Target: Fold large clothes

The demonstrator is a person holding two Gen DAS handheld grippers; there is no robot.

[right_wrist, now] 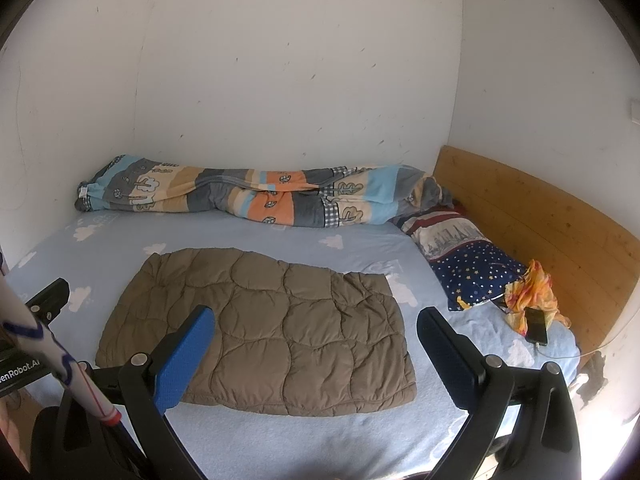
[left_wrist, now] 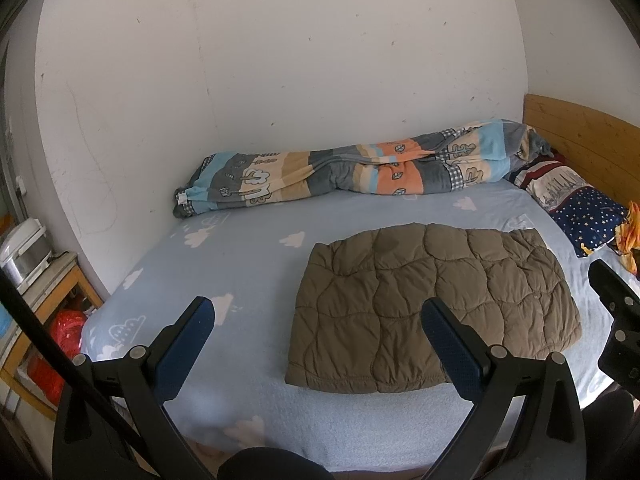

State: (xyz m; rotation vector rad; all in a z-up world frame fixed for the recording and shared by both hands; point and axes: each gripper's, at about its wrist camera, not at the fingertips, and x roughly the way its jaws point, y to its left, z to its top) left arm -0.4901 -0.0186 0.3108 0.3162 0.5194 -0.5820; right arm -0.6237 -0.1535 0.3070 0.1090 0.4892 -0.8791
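A brown quilted padded garment [left_wrist: 432, 304] lies folded into a flat rectangle on the light blue bed sheet [left_wrist: 240, 264]; it also shows in the right wrist view [right_wrist: 272, 332]. My left gripper [left_wrist: 318, 324] is open and empty, held above the near edge of the bed, left of the garment's near left corner. My right gripper [right_wrist: 316, 336] is open and empty, above the garment's near right part. The right gripper also shows at the right edge of the left wrist view [left_wrist: 612, 292].
A rolled patterned duvet [right_wrist: 256, 196] lies along the back wall. A starry pillow [right_wrist: 472, 268], an orange cloth [right_wrist: 532, 296] and a phone [right_wrist: 536, 324] lie by the wooden headboard [right_wrist: 540, 216]. A shelf with a rice cooker [left_wrist: 24, 248] stands left of the bed.
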